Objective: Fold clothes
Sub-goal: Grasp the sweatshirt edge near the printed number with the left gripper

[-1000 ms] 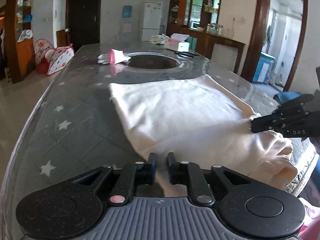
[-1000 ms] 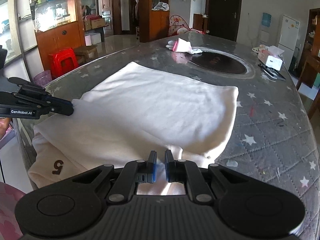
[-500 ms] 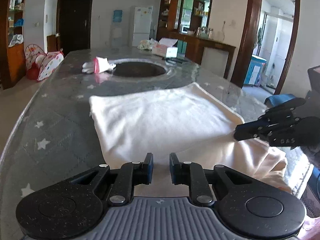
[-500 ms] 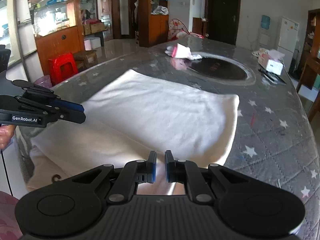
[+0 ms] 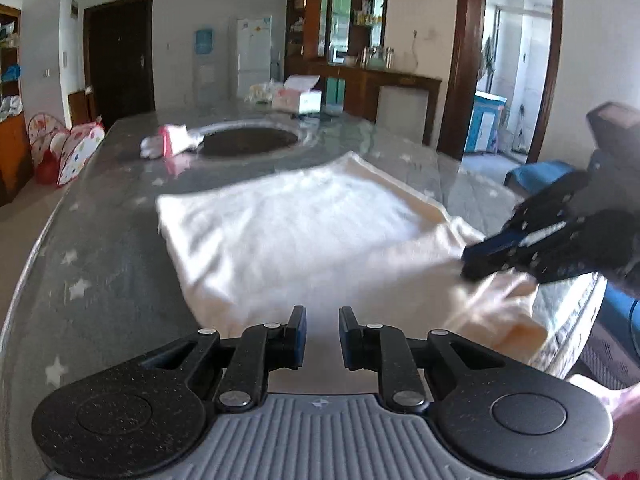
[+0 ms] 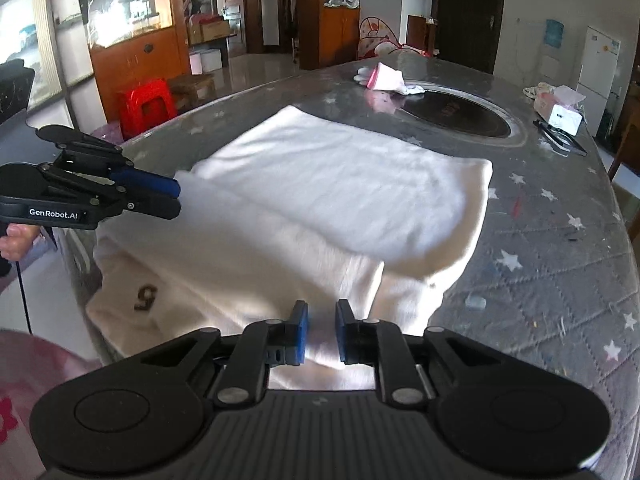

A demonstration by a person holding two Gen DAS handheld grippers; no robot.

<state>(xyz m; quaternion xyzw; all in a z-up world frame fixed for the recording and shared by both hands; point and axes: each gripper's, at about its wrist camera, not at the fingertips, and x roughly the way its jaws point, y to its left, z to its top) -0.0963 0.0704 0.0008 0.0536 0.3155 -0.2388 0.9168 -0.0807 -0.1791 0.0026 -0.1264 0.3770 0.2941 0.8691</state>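
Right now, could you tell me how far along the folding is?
Done: the white garment lies on the table with one flap folded over. In hand: nothing; the left gripper and right gripper are open. Left: the bunched near end with the 5.

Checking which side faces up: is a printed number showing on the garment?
Yes, a dark 5 shows on the white garment near the table's edge.

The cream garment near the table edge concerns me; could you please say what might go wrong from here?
The cream garment has its near part, with the printed 5, draped over the table edge; it could slide off. Both the left gripper and the right gripper are open, holding nothing, so the fold may loosen.
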